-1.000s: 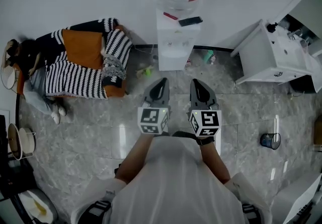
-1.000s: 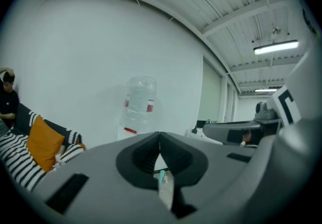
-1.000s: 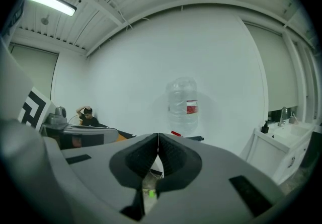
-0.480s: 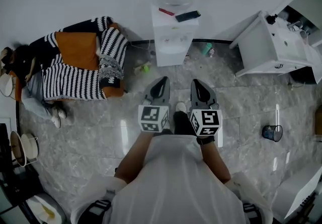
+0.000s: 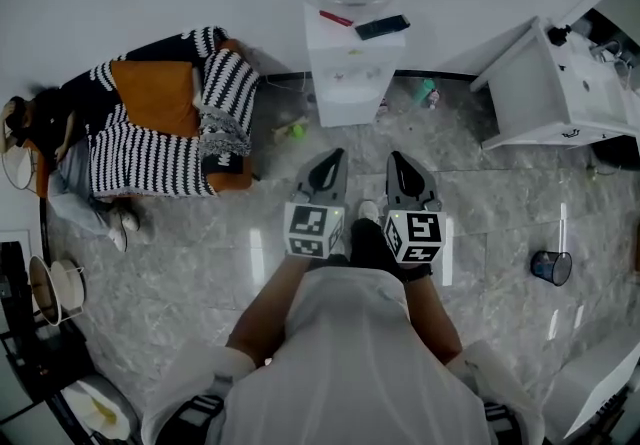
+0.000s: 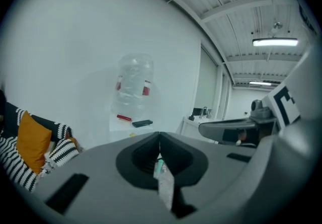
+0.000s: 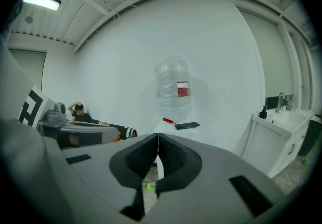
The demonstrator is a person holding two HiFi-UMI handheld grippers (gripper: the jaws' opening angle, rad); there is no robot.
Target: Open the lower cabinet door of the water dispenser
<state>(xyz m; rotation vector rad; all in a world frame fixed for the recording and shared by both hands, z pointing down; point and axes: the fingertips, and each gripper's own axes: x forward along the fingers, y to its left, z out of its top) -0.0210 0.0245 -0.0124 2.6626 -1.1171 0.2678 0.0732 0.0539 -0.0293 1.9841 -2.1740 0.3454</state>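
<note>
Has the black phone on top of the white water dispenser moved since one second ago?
No. The flat black phone lies where it did, right of the small red object on the white water dispenser.

We find the room bright and evenly lit from above; in the right gripper view a strip light (image 7: 41,0) glows at upper left, slightly blown out; in the left gripper view a ceiling lamp (image 6: 275,42) burns at right; in the head view the polished floor (image 5: 180,253) carries pale upright streaks of glare; shadows are soft and faint; straight lines bow near the head view's edges; both gripper views are round fisheye pictures with black corners; the left gripper (image 6: 160,135) and right gripper (image 7: 158,137), close to their lenses, look soft, while the white wall (image 7: 126,57) is sharper.
</note>
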